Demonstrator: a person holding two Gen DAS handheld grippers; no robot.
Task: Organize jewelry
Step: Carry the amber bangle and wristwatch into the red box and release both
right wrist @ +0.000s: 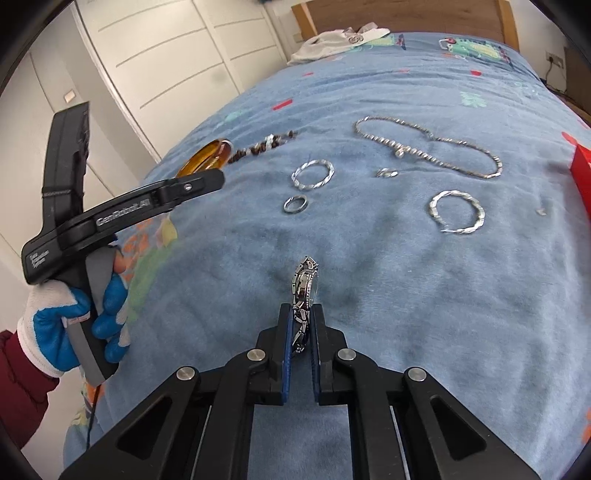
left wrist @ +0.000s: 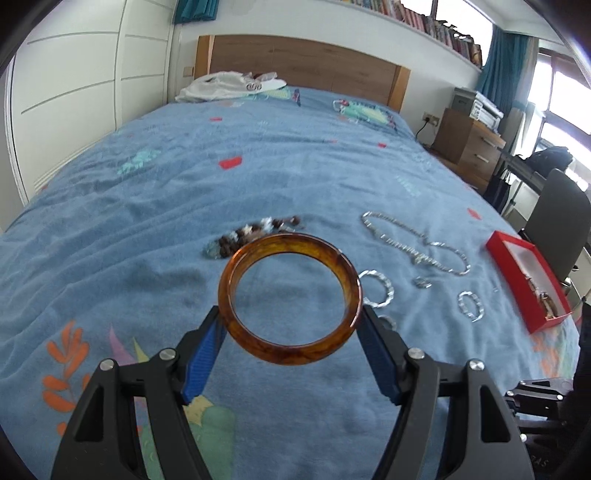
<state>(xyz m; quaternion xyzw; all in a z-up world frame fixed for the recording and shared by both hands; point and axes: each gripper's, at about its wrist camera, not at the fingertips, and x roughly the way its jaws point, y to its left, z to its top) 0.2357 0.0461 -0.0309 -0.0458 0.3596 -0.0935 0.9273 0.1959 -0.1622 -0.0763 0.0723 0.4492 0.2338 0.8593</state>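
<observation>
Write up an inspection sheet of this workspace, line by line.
Surface: blue bedspread with coloured prints, rumpled.
Job's things: amber bangle and silver watch held off the bedspread; silver chain necklace, two twisted silver hoops, small ring, brown bead strand lying apart; red box at the right edge, open.
Clutter: white cloth near the headboard.
Grippers: left hand-held gripper closed wide on the bangle's outer rim; right hand-held gripper shut on the watch's band.
Cables: thin black cable hanging below the gloved hand.
Surroundings: white wardrobe, wooden nightstand, bookshelf.
</observation>
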